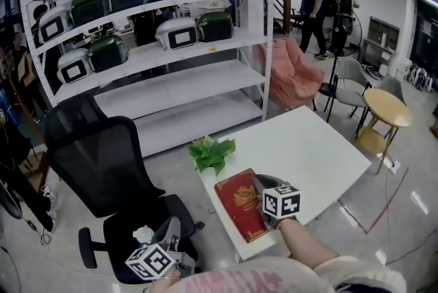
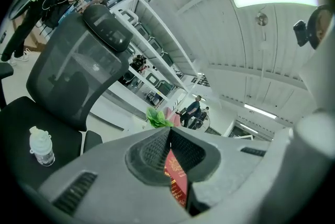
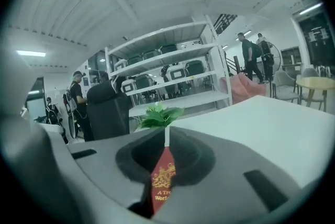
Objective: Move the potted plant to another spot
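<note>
Potted plant (image 1: 211, 151): stands on the far left corner of the white table (image 1: 321, 148), at the edge. Shows green leaves only in the head view; pot not made out beneath them. Touched by neither gripper.

Red book (image 1: 241, 205): lies flat on the near left part of the same table, nearer than the plant and apart from it.

Right gripper (image 1: 259, 180): hovers over the near part of the table, just right of the book's far end. Points toward the plant, which sits centred beyond the tips in the right gripper view. Jaws closed together, tips meeting. Holds nothing; only a red sliver of the book shows through the slit below the tips.

Left gripper (image 1: 174, 223): hangs off the table to the near left, over the seat of the black office chair (image 1: 102, 161). Jaws brought together at the tips as well, nothing clamped between them. Looks across toward plant and book in the left gripper view, both well apart from it.

Small bottle (image 1: 142, 235): rests on the chair seat, just left of the left gripper.

Background: white shelving unit (image 1: 171, 72) on the far left, carrying green and white cases (image 1: 176, 33). Pink armchair (image 1: 291, 72) and round table (image 1: 387, 107) on the far right.
</note>
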The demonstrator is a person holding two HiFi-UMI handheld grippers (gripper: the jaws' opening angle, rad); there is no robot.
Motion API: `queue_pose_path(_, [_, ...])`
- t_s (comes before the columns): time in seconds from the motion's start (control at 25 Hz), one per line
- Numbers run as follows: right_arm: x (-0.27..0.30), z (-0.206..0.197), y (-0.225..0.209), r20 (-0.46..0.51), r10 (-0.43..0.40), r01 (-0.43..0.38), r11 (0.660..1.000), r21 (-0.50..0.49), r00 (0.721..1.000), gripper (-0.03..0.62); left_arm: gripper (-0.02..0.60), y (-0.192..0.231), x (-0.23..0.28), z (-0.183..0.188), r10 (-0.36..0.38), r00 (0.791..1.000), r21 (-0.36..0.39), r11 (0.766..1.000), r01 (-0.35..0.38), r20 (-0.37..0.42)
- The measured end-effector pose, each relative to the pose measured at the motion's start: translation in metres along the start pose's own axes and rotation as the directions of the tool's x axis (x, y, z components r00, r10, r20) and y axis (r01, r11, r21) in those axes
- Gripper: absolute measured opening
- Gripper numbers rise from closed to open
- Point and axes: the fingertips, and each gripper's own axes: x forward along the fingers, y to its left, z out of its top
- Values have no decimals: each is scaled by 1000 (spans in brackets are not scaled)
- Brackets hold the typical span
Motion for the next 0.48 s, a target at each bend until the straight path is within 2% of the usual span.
queue_pose_path(0.16, [-23, 14, 14, 34, 50, -50, 999, 4, 998, 8, 3, -13, 4, -5, 22, 1000, 25, 999, -22, -14])
queue_pose_path(0.28, [-39, 28, 26, 66, 109, -108, 994, -19, 992, 8, 3, -35, 6, -5, 6, 1000, 48, 999, -5, -4])
queue_pose_path(0.48, [-74, 69, 46, 179, 218, -212, 976, -57, 959, 6, 3, -81, 10, -2, -36, 999, 109, 994, 34, 22])
